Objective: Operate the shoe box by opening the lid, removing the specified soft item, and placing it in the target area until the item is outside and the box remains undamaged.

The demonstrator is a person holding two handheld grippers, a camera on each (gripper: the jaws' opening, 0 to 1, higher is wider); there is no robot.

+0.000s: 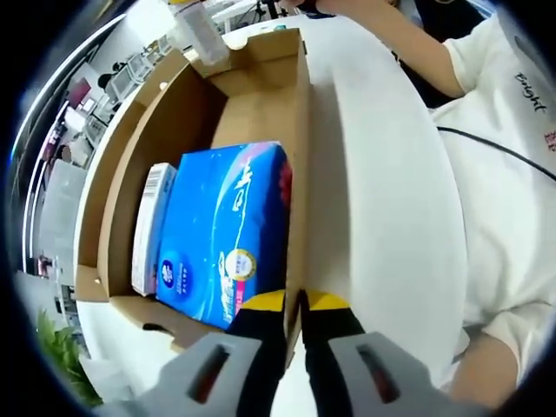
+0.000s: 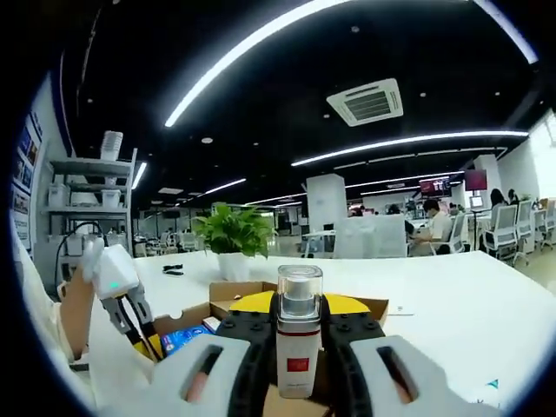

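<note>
Table [image 2: 452, 295]: white, broad; carries the box, with a potted plant [image 2: 230, 236] well behind it in the right gripper view.
Shoe box [image 1: 130, 174]: brown cardboard, lid off, interior exposed; stands on the table just beside a person's white shirt [image 1: 512, 200].
Tissue pack [image 1: 228, 228]: blue soft pack, lying inside the box against its right wall as the left gripper view shows it; a corner of it [image 2: 181, 337] shows in the right gripper view.
White carton [image 1: 151, 224]: narrow, barcoded, wedged between the tissue pack and the box's other wall.
Left gripper [image 1: 295, 304]: jaws drawn nearly together, pinching the box's right wall edge, one tip inside touching the pack.
Right gripper [image 2: 298, 321]: held above the box, jaws closed around a bottle.
Bottle [image 2: 298, 334]: small, white, clear cap, red label, upright.
</note>
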